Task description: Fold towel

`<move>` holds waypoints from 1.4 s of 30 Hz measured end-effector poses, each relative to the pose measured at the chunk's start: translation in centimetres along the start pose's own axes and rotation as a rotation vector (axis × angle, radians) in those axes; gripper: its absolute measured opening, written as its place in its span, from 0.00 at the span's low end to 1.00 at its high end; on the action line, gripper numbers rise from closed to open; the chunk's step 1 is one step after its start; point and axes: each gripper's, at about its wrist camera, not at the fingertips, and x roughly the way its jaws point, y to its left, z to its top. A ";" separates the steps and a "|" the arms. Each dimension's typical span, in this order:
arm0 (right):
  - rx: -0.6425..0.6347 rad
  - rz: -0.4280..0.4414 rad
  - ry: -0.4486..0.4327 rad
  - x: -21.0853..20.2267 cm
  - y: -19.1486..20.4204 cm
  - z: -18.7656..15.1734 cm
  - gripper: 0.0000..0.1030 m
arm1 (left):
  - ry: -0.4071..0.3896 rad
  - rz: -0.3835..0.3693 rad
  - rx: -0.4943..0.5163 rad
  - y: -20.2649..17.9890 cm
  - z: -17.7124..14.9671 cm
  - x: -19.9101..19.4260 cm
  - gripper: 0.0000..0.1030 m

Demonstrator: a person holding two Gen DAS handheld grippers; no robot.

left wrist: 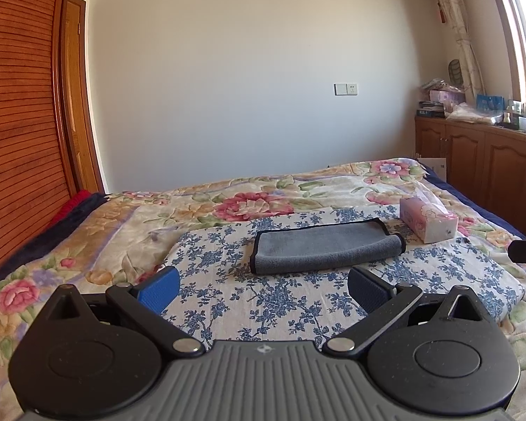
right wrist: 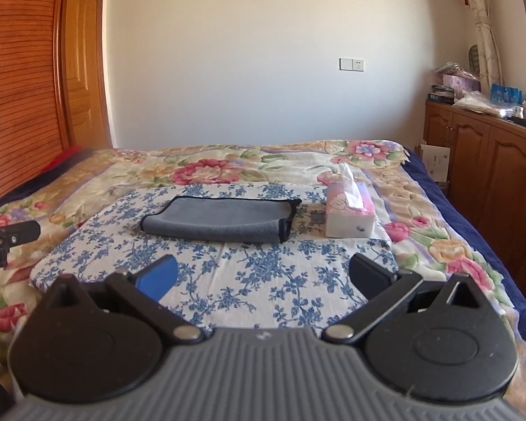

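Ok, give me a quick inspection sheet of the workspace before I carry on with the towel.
Surface: blue-flowered white cloth spread over a floral quilt on the bed.
Job's things: grey microfibre towel with black trim, lying folded, untouched.
Clutter: pink tissue box right of the towel, apart from it.
Grippers: left gripper and right gripper both open, short of the towel.
Cables: nothing seen.
Surroundings: wooden cabinets, cluttered top; slatted wooden wardrobe.

wall (left wrist: 245,70): plain cream, socket plate (left wrist: 345,89) | left: slatted wooden headboard (left wrist: 14,122), door (right wrist: 82,59) | right: wooden cabinets (right wrist: 487,161), curtain (left wrist: 463,35), sunlit window (left wrist: 522,28) | bed (left wrist: 87,231): floral cover
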 end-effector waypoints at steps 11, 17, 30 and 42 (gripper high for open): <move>0.001 -0.036 -0.046 -0.5 -0.4 -0.7 1.00 | -0.022 0.017 -0.006 0.6 -1.2 -0.6 1.00; -0.015 -0.040 -0.071 -0.8 -0.1 -0.9 1.00 | -0.033 0.034 -0.015 0.8 -1.3 -0.5 1.00; -0.017 -0.033 -0.130 -1.5 -0.2 -0.8 1.00 | -0.096 0.030 -0.017 0.9 -1.1 -1.3 1.00; -0.012 -0.039 -0.128 -1.4 -0.2 -0.9 1.00 | -0.094 0.031 -0.018 0.8 -1.2 -1.4 1.00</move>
